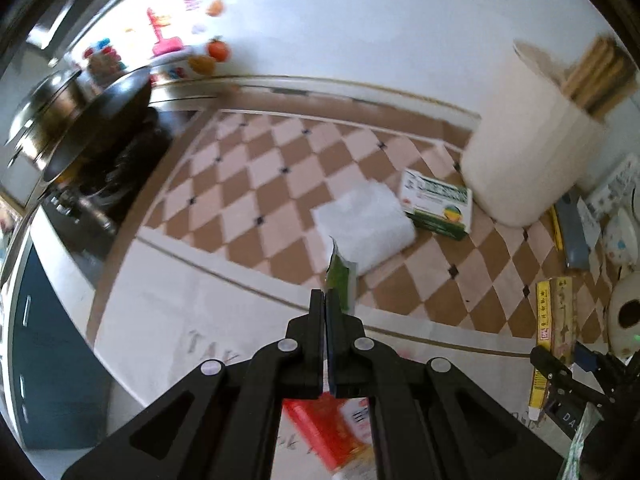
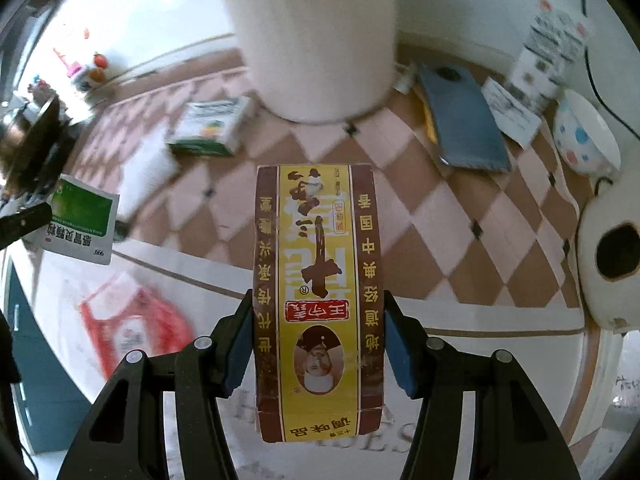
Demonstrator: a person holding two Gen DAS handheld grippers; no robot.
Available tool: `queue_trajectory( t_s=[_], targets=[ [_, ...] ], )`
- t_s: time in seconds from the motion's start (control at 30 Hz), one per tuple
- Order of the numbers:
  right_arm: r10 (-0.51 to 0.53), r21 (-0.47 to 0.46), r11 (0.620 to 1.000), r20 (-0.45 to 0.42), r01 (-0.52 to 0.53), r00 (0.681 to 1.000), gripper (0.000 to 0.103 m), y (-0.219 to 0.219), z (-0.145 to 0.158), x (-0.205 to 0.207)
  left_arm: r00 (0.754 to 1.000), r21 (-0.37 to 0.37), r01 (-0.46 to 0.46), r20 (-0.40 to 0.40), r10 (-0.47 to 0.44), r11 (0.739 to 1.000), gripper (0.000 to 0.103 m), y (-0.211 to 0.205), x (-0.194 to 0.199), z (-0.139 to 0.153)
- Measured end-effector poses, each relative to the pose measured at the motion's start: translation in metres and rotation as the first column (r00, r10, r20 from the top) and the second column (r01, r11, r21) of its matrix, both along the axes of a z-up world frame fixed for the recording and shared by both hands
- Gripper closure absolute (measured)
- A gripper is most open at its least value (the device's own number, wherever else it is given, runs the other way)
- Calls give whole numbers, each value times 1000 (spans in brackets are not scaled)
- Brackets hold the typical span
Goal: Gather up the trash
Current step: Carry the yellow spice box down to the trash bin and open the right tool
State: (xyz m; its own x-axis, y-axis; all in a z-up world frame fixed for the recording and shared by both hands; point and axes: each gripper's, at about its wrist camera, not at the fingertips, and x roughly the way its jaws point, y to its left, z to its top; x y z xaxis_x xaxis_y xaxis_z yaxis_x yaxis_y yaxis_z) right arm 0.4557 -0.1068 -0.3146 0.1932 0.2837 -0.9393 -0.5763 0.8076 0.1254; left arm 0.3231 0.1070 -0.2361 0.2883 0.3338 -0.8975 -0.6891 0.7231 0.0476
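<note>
My left gripper (image 1: pixel 325 294) is shut on a thin green-and-white sachet (image 1: pixel 341 280), held edge-on above the table; the sachet's flat face shows in the right wrist view (image 2: pixel 80 220) at the far left. My right gripper (image 2: pixel 319 304) is shut on a yellow-and-brown spice box (image 2: pixel 318 300), held upright between the blue pads; it also shows in the left wrist view (image 1: pixel 554 332) at the right. A green-and-white medicine box (image 1: pixel 438 204) (image 2: pixel 210 130), a white crumpled wrapper (image 1: pixel 366 226) and a red packet (image 1: pixel 332 432) (image 2: pixel 134 328) lie on the checkered tablecloth (image 1: pixel 248 168).
A tall white cylindrical bin (image 1: pixel 532 148) (image 2: pixel 316 36) stands at the back. A wok on a stove (image 1: pixel 80 120) is at left. A blue-grey phone (image 2: pixel 464 120), a dotted bowl (image 2: pixel 586 136), papers and a white round device (image 2: pixel 612 256) sit at right.
</note>
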Motion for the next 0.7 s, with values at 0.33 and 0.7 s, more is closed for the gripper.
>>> queue_trajectory(
  t_s=[0.33, 0.7],
  targets=[
    [183, 118, 976, 18, -184, 983, 43, 77, 60, -74, 980, 27, -184, 81, 182, 983, 103, 44, -136, 39],
    [542, 128, 837, -65, -532, 838, 43, 193, 57, -271, 852, -125, -513, 44, 521, 849, 103, 96, -375, -22]
  ],
)
